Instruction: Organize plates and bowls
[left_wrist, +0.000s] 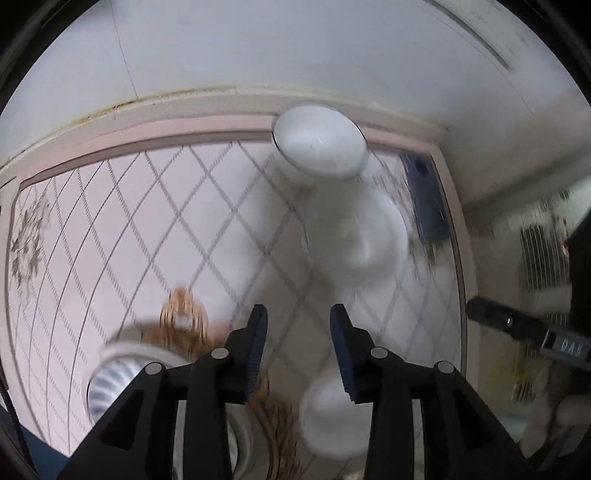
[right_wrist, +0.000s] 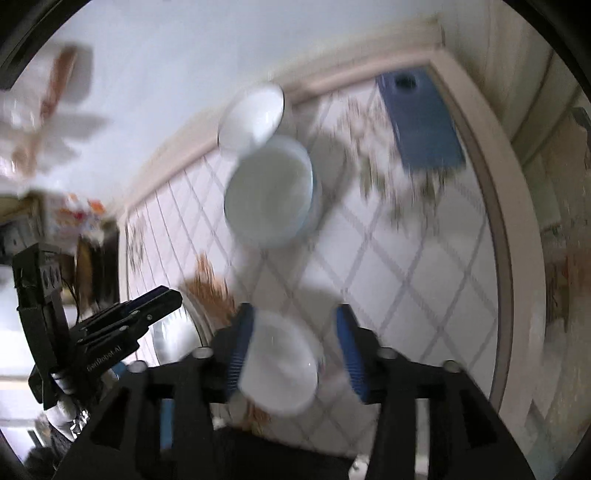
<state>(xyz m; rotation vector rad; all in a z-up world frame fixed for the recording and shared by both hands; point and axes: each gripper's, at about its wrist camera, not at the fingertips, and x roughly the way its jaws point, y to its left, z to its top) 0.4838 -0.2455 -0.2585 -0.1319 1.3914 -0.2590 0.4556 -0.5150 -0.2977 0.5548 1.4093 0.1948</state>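
Note:
On the pink diamond-patterned tablecloth (left_wrist: 110, 229), a white bowl (left_wrist: 317, 142) stands at the far edge. A blurred larger bowl (left_wrist: 369, 236) is nearer, and a small white bowl (left_wrist: 328, 417) lies under my left gripper's right finger. My left gripper (left_wrist: 299, 332) is open, with only cloth between its pads. A ribbed plate (left_wrist: 114, 376) lies at lower left. In the right wrist view my right gripper (right_wrist: 295, 332) hangs open above the small white bowl (right_wrist: 280, 369), its right pad well apart from it. Beyond are the blue-rimmed bowl (right_wrist: 271, 192) and the far bowl (right_wrist: 255, 118).
A blue rectangular object (right_wrist: 421, 122) lies at the table's far right corner. The table's beige rim (right_wrist: 517, 236) curves along the right. A white wall rises behind. The left gripper's body (right_wrist: 147, 306) shows at left over a plate (right_wrist: 177, 339). Both views are motion-blurred.

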